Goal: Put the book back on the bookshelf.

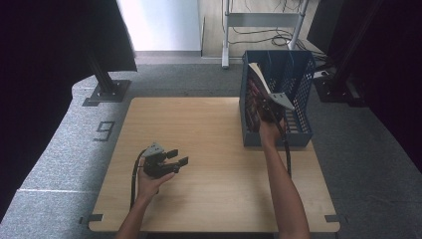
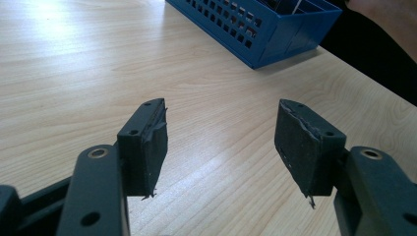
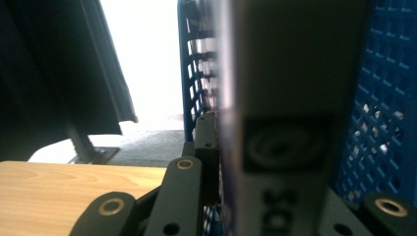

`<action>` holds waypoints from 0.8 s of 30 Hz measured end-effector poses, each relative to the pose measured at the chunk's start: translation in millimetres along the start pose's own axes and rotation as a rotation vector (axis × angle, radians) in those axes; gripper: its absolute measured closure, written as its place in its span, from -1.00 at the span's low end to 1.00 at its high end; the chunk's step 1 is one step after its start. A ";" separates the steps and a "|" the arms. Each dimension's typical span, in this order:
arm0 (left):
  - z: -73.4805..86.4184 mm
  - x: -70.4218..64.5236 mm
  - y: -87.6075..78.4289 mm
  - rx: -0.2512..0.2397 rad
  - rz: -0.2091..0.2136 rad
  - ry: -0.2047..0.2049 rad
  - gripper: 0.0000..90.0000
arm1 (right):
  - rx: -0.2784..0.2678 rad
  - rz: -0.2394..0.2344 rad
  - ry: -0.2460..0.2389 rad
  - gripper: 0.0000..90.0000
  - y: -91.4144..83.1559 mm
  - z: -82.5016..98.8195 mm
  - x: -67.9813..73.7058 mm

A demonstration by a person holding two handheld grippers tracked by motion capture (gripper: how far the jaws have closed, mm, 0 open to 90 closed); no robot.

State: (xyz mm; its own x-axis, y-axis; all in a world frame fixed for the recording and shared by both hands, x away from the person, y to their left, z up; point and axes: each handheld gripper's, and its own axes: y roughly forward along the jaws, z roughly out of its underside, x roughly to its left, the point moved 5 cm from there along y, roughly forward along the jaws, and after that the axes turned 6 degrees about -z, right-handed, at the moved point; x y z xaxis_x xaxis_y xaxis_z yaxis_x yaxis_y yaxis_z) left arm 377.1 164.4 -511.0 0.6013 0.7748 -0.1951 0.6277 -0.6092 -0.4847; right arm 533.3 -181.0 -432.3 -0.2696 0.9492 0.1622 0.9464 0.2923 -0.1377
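A wooden desk (image 1: 214, 149) is seen from above, with a person's two forearms reaching in from the near edge.

Nearest, toward the left, the left gripper (image 1: 175, 158) rests low over the bare desk in the person's hand. Its two black fingers (image 2: 145, 145) stand well apart with nothing between them, pointing across the wood toward the far right corner.

Farther off on the right, the right gripper (image 1: 266, 110) reaches into a blue plastic basket (image 1: 303, 127) that stands on the far right part of the desk, just inside its right edge. The basket has lattice walls, high at the back and sides and lower at the front. In it is a book (image 1: 259, 92), standing on edge and leaning against the left wall. Its long axis runs from the basket's floor upward, with its top tilted away toward the back wall and rising above the rim; the pale page edges face up and to the right. From the right gripper view the book's spine (image 3: 290, 123) fills the space between the fingers, which are closed on it, one finger (image 3: 206, 147) pressed flat against its left side. What else lies in the basket cannot be made out.

Beyond the desk are grey carpet, a metal stand's legs and loose cables.
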 end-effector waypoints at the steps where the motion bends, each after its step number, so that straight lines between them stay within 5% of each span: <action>1: 0.0 -0.2 -0.1 0.001 -0.001 0.001 -0.17 | 0.005 -0.007 0.009 0.74 -0.9 -0.2 0.0; 13: -1.6 0.9 -3.0 -0.011 -0.004 -0.005 -0.17 | 0.050 -0.039 -0.004 0.71 1.0 3.5 -0.3; 24: -1.9 -2.4 -3.1 -0.010 0.007 -0.004 -0.17 | 0.091 -0.017 -0.095 0.80 3.6 1.7 1.7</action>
State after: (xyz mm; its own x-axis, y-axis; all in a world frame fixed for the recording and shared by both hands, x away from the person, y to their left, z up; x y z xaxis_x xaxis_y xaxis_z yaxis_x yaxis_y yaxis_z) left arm 374.7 164.1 -507.4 0.6042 0.7709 -0.2017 0.6284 -0.6166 -0.4742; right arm 536.0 -178.2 -434.2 -0.3052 0.9495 0.0731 0.9227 0.3139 -0.2240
